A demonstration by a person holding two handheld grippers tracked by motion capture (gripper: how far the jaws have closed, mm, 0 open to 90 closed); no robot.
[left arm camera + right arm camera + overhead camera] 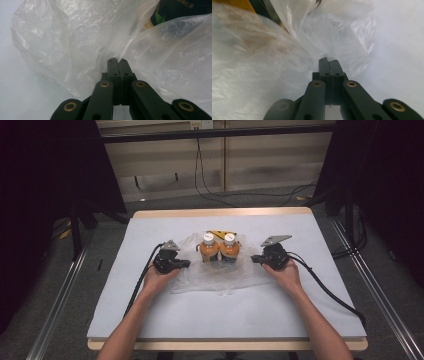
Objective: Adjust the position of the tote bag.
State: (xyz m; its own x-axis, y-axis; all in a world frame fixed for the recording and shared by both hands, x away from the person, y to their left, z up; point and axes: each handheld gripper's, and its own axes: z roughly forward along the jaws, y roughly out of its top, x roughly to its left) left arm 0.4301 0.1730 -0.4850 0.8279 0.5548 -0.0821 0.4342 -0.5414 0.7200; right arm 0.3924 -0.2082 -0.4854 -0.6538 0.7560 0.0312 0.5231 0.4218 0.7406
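In the high view, a clear plastic bag (220,270) is seen lying crumpled at the middle of the worktop (300,310), its long axis running left to right between the left gripper (186,264) and the right gripper (254,258); two orange bottles (220,247) with white caps are stood upright side by side on or in it, and a yellow-and-dark packet behind them is mostly hidden. In the left gripper view, the jaws are shown fully closed with a fold of the bag (75,45) pinched at their tips, and a dark printed pack at the upper right is cut off by the frame. In the right gripper view, the jaws are likewise closed on a fold of the bag (342,37), while the left part of the picture is blurred and the orange shapes behind the film cannot be made out.
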